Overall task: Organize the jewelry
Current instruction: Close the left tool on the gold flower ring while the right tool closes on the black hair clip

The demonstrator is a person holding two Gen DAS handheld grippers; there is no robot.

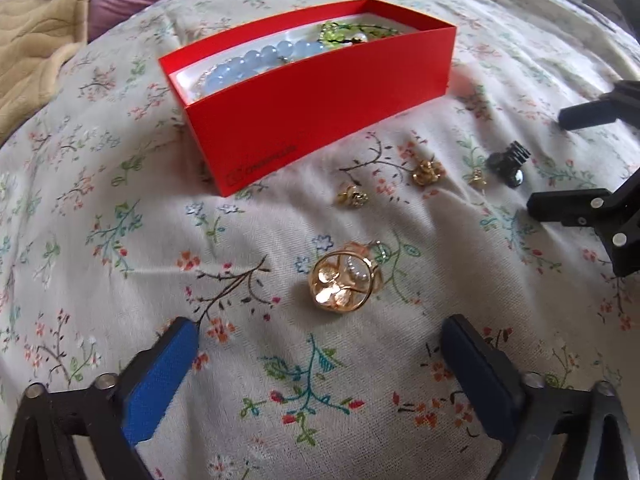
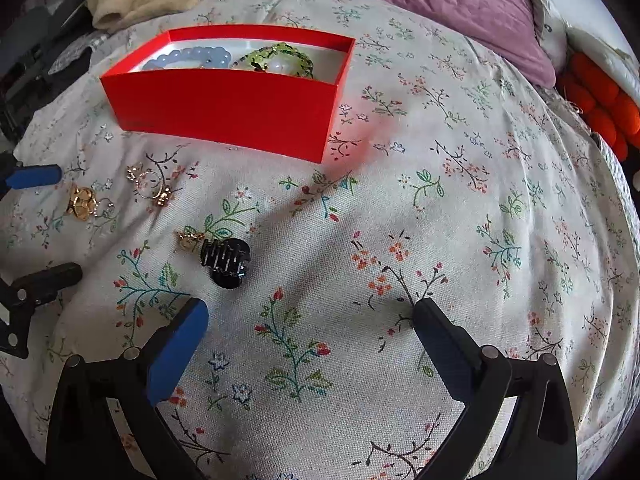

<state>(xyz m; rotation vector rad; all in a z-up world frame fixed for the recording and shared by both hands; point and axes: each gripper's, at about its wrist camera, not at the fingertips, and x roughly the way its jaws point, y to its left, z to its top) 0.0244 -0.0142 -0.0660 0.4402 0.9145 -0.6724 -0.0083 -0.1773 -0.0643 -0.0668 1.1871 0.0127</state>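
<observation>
A red box (image 1: 320, 116) stands on the floral cloth and holds a blue bead bracelet (image 1: 256, 62) and a green bead piece (image 1: 340, 34); it also shows in the right wrist view (image 2: 224, 112). A large gold round earring (image 1: 344, 282) lies just ahead of my open, empty left gripper (image 1: 320, 336). Small gold pieces (image 1: 428, 172) and a black hair claw (image 1: 510, 162) lie to the right. My right gripper (image 2: 312, 316) is open and empty, with the black claw (image 2: 226, 262) ahead to its left. The right gripper also shows in the left wrist view (image 1: 552, 160).
The floral cloth (image 2: 440, 200) covers a rounded soft surface. A beige blanket (image 1: 36, 20) and a purple cushion (image 2: 440, 4) lie behind the box. An orange knitted item (image 2: 604, 108) sits at the far right edge.
</observation>
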